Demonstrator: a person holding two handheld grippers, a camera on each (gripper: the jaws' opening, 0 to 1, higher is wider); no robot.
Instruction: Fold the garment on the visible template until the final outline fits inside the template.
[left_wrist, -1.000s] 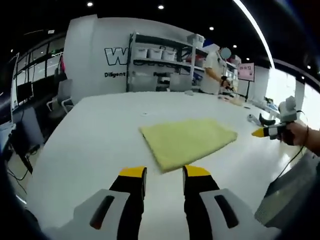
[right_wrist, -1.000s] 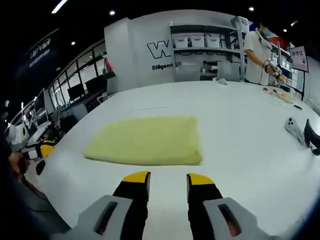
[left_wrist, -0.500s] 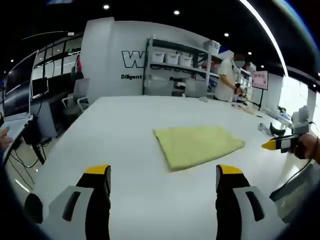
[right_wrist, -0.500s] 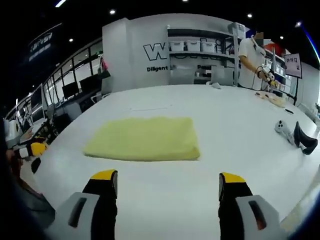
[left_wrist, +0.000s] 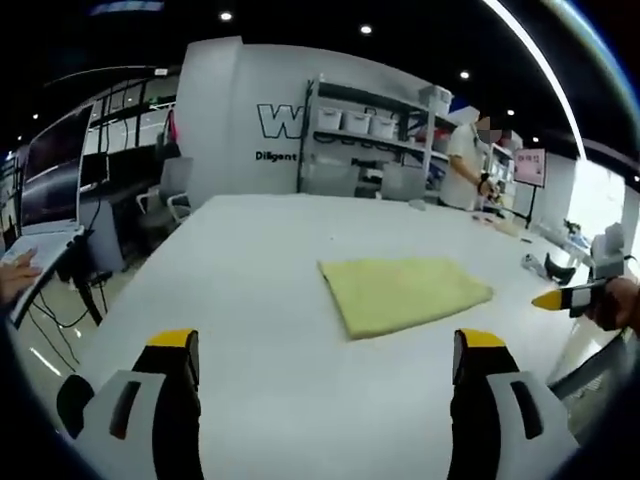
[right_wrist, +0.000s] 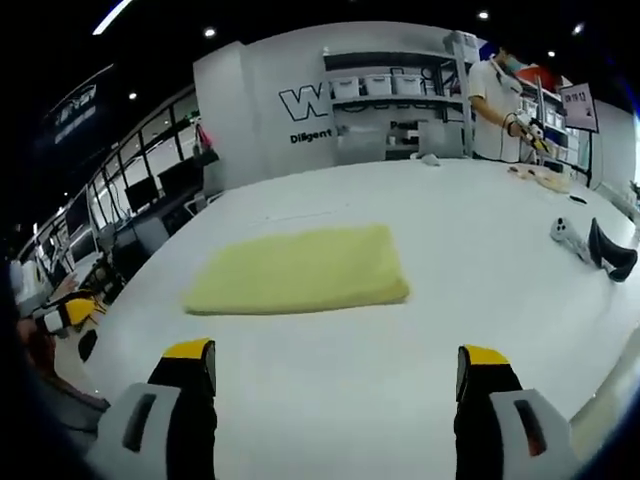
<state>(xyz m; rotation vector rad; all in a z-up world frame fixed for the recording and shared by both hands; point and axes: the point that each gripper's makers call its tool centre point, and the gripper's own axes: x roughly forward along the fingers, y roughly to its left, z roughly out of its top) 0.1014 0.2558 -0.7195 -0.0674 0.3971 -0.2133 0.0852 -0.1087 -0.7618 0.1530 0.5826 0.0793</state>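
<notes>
On the wide white table (right_wrist: 480, 250), the folded yellow garment (right_wrist: 300, 268) is lying flat, well ahead of me. I am holding my left gripper (left_wrist: 325, 365) and right gripper (right_wrist: 338, 375) spread wide, empty. Any snag risks undoing the fold.

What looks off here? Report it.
Nothing stands out. The yellow garment lies folded flat and tidy on the white table, and both claws, left and right, are open, clear of it.
</notes>
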